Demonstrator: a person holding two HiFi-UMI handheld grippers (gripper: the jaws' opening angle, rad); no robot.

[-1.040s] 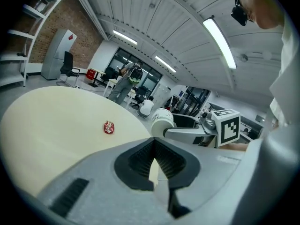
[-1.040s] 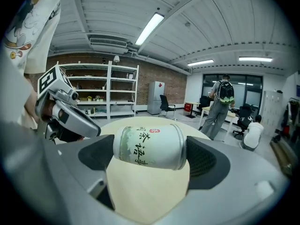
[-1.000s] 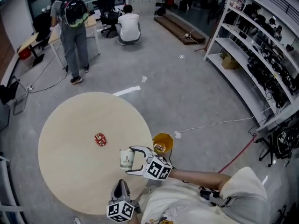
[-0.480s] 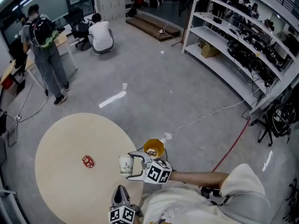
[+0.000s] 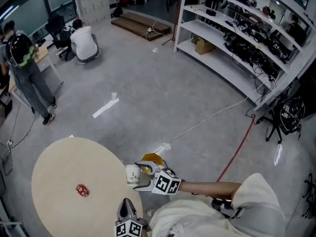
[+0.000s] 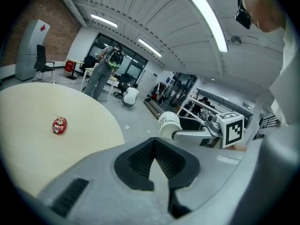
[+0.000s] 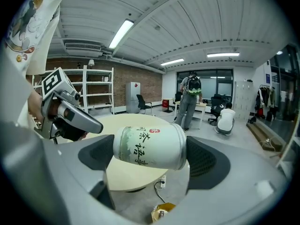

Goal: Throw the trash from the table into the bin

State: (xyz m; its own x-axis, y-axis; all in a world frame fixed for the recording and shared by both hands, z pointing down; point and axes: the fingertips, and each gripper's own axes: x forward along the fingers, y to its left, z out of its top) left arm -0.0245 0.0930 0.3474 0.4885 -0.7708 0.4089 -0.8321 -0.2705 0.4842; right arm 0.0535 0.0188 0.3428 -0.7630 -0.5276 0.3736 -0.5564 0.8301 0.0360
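While the left tongs are closed empty, a cup is gripped by the right tongs, near the bin.

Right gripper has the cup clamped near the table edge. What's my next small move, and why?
Probably carry the right gripper a little further off the table edge, toward the yellow bin, before opening. Its jaws clamp the paper cup, and in the head view the cup hangs at the table's rim with the bin on the floor just beyond it, not squarely underneath.
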